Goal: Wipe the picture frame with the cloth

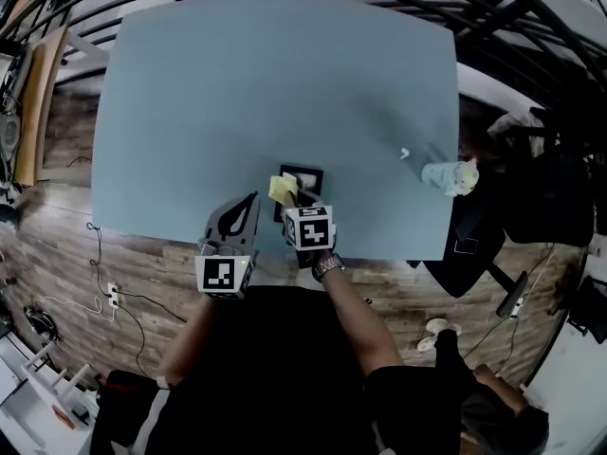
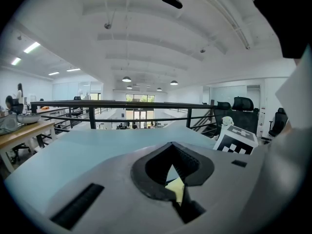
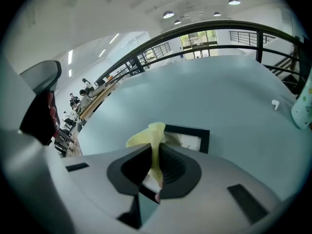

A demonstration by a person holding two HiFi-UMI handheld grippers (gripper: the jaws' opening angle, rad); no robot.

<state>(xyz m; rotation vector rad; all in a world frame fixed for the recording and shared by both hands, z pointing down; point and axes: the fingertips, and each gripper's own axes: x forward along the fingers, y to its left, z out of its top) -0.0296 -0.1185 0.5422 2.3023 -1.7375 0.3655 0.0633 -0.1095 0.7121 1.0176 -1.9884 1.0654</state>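
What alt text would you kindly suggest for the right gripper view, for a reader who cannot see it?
The right gripper is shut on a yellow cloth. A black picture frame lies flat on the blue-grey table just beyond it.

Yellow cloth (image 3: 151,133); black picture frame (image 3: 190,129) (white inside); blue-grey table (image 1: 266,93).

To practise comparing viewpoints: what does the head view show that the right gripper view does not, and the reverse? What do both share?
Only the head view: the person's arm, wristwatch and the wooden floor. Only the right gripper view: the right gripper with its jaws seen close, closed on the yellow cloth, plus ceiling lights. Both: the cloth, the black picture frame and the blue-grey table.
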